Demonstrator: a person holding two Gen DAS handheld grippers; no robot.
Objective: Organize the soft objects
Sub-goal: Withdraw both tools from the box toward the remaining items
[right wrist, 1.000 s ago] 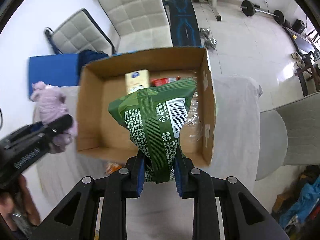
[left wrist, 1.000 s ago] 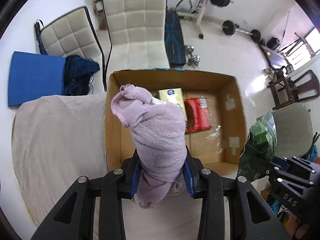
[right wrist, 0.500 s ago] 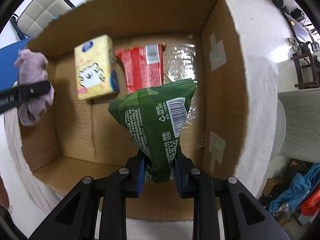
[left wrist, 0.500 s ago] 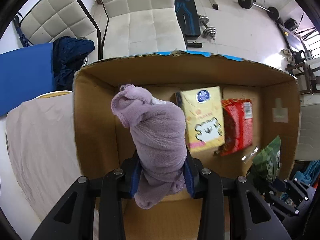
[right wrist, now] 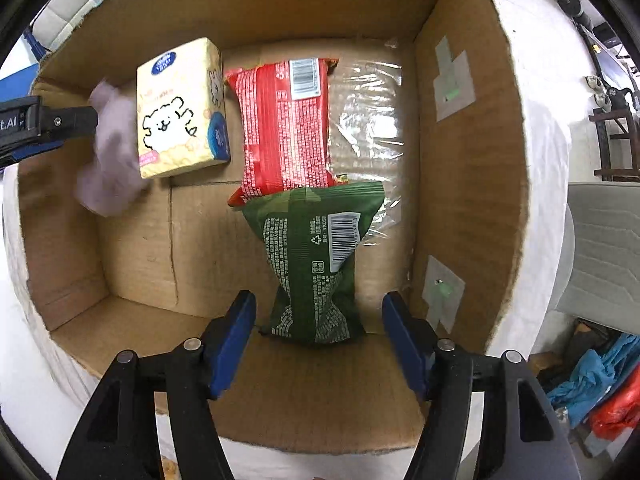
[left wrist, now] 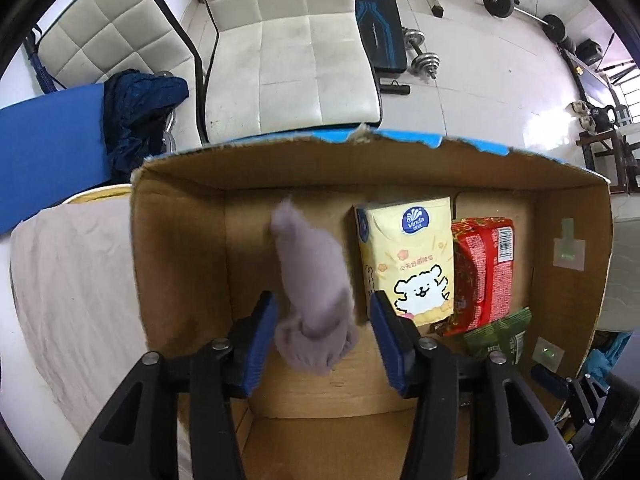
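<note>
A cardboard box (left wrist: 180, 248) (right wrist: 472, 168) stands on a cloth-covered table. My left gripper (left wrist: 322, 334) is open above its left part; the blurred purple fluffy cloth (left wrist: 312, 288) (right wrist: 110, 152) is loose between the jaws, dropping into the box. My right gripper (right wrist: 318, 330) is open over the right part; the green snack bag (right wrist: 316, 260) (left wrist: 498, 338) lies free between its jaws on the box floor. A yellow tissue pack (left wrist: 406, 256) (right wrist: 182, 110) and a red snack bag (left wrist: 482, 272) (right wrist: 288, 124) lie inside at the back.
Two padded white chairs (left wrist: 292, 40) stand behind the box, with a blue mat (left wrist: 48, 140) and dark clothing (left wrist: 140, 108) at left. Weights (left wrist: 424, 52) and a bench lie on the floor beyond. Beige cloth (left wrist: 76, 280) covers the table left of the box.
Both grippers moved down into the box and opened. The purple cloth and the green bag, held a moment ago, are let go inside the box.
</note>
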